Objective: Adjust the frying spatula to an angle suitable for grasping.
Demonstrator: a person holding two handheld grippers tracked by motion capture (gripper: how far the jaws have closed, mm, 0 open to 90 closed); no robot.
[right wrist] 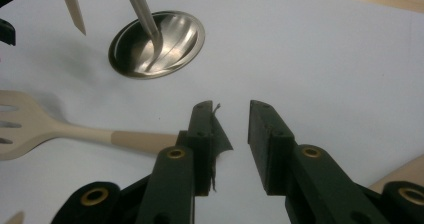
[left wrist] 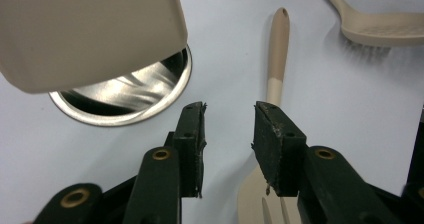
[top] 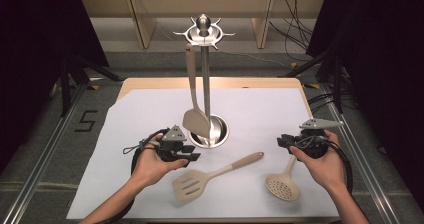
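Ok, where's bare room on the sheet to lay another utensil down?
The far right of the white sheet, beyond the stand's base, is bare, and so is the far left corner. It is crowded near the front: the slotted turner and the skimmer lie between the hands.

Your utensil stand [top: 204,74] rises at the middle of the table [top: 280,84], its round base [top: 220,131] on the sheet [top: 260,109]. A turner [top: 194,116] hangs from its top ring, in front of the pole. Nearer you lies the slotted spatula [top: 210,176], handle pointing toward the far right. To its right, near your right hand, lies the skimmer [top: 283,184].
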